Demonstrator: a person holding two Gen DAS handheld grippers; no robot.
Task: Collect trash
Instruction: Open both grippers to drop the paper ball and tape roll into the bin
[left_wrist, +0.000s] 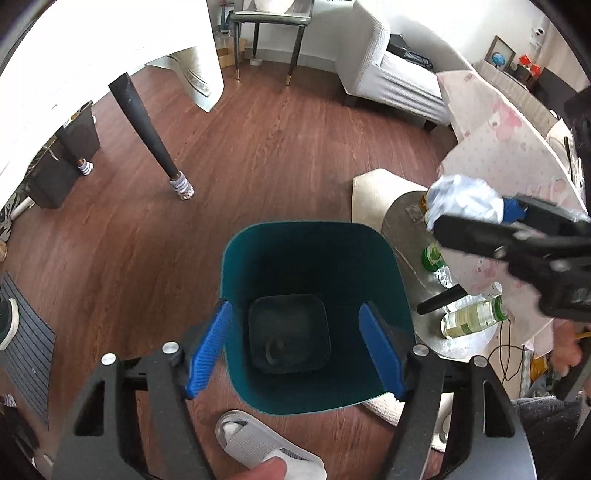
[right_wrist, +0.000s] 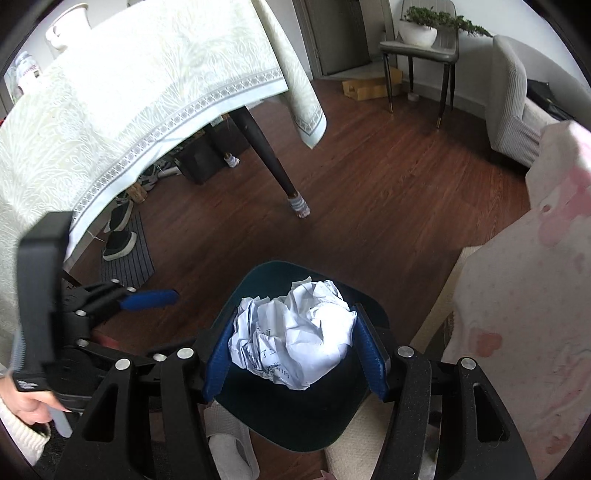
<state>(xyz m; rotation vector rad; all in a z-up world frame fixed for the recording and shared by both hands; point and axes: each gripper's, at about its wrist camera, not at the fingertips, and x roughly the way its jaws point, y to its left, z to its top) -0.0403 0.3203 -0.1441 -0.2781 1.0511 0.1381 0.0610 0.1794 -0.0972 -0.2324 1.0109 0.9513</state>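
Wood floor, table leg (left_wrist: 147, 125) and tablecloth (right_wrist: 110, 110) well beyond the fingers; small side table (left_wrist: 436, 325) with bottles (left_wrist: 476, 317) just right of the left fingers. Teal bin (left_wrist: 314, 258) sits open below both. Left gripper (left_wrist: 295, 347) spread wide, empty, over the bin mouth. Right gripper (right_wrist: 295, 347) pinches a crumpled paper ball (right_wrist: 295, 332) between its blue pads (right_wrist: 218, 362), above the bin.

You are standing on a dark wood-plank floor (left_wrist: 295, 147). A table draped in a pale patterned tablecloth (right_wrist: 147, 92) has black tapered legs (left_wrist: 144, 125) in striped socks. By the white wall stand a grey chair (right_wrist: 421, 48) and a white ribbed sofa (left_wrist: 391, 74).
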